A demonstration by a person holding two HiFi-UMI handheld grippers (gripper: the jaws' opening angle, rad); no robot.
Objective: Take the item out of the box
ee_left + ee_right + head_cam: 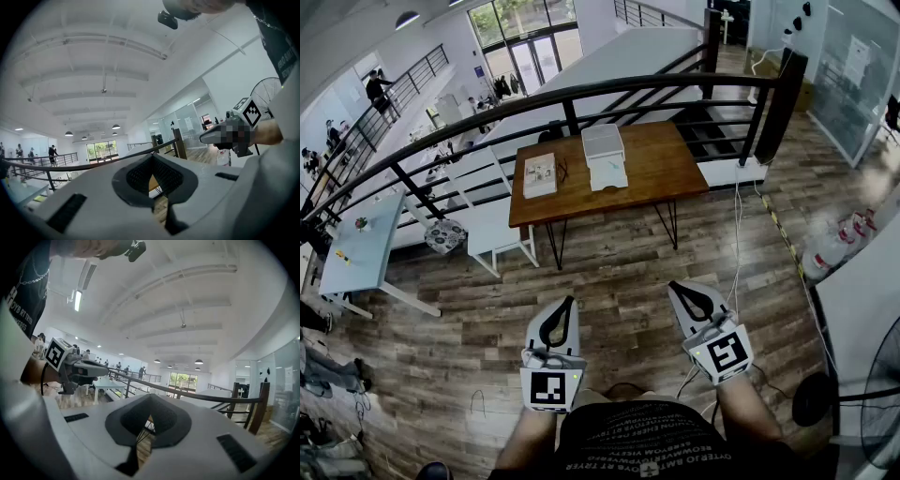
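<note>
In the head view a white box (603, 142) stands at the far side of a brown wooden table (666, 169), several steps ahead of me. A white flat piece (608, 172) lies just in front of the box, and a flat printed pack (540, 174) lies to its left. Both grippers are held low, close to my body and far from the table. My left gripper (571, 301) is shut with nothing in it, as its own view confirms at the jaw tips (151, 157). My right gripper (672, 285) is likewise shut and empty (150, 397).
A black railing (581, 94) curves behind the table, with a drop beyond it. White tables and a chair (492, 230) stand to the table's left. A cable (738, 244) trails over the wood floor. A fan (877, 394) and a white surface stand at the right.
</note>
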